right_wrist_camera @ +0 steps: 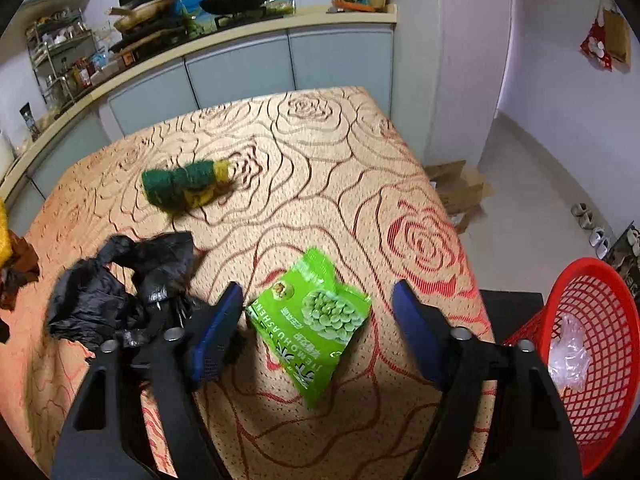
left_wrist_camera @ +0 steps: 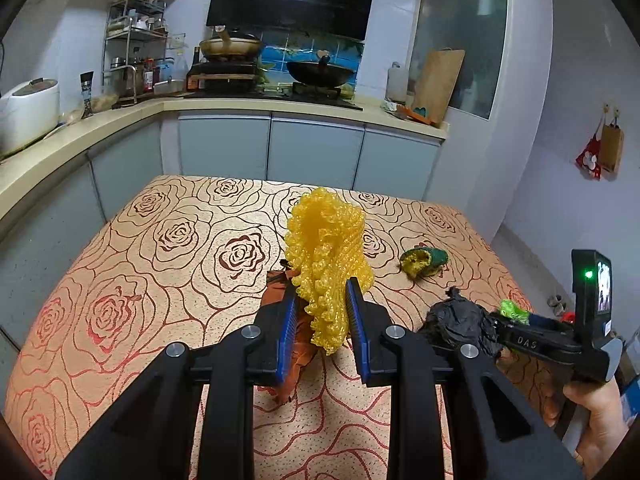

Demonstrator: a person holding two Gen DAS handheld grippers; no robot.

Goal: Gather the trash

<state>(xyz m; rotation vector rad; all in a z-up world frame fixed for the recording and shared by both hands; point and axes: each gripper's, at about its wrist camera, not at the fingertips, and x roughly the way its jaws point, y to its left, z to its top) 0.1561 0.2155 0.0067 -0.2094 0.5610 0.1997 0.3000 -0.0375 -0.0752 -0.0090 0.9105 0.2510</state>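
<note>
My left gripper (left_wrist_camera: 323,300) is shut on a yellow foam net (left_wrist_camera: 326,248), which stands up between the blue pads above the rose-patterned table (left_wrist_camera: 180,240). A brown crumpled wrapper (left_wrist_camera: 280,292) lies just under the pads. In the right wrist view my right gripper (right_wrist_camera: 318,292) is open and points down at a green snack packet (right_wrist_camera: 316,320) lying flat between its fingers; neither pad presses on it. A crumpled black plastic bag (right_wrist_camera: 120,280) lies against the left finger. A green and yellow scouring sponge (right_wrist_camera: 188,186) rests farther back on the table.
A red mesh basket (right_wrist_camera: 592,344) holding clear plastic stands off the table's right edge. Cardboard (right_wrist_camera: 456,188) lies on the floor beyond. A kitchen counter (left_wrist_camera: 120,120) with pans runs behind the table. A person's hand (left_wrist_camera: 592,412) holds the right gripper.
</note>
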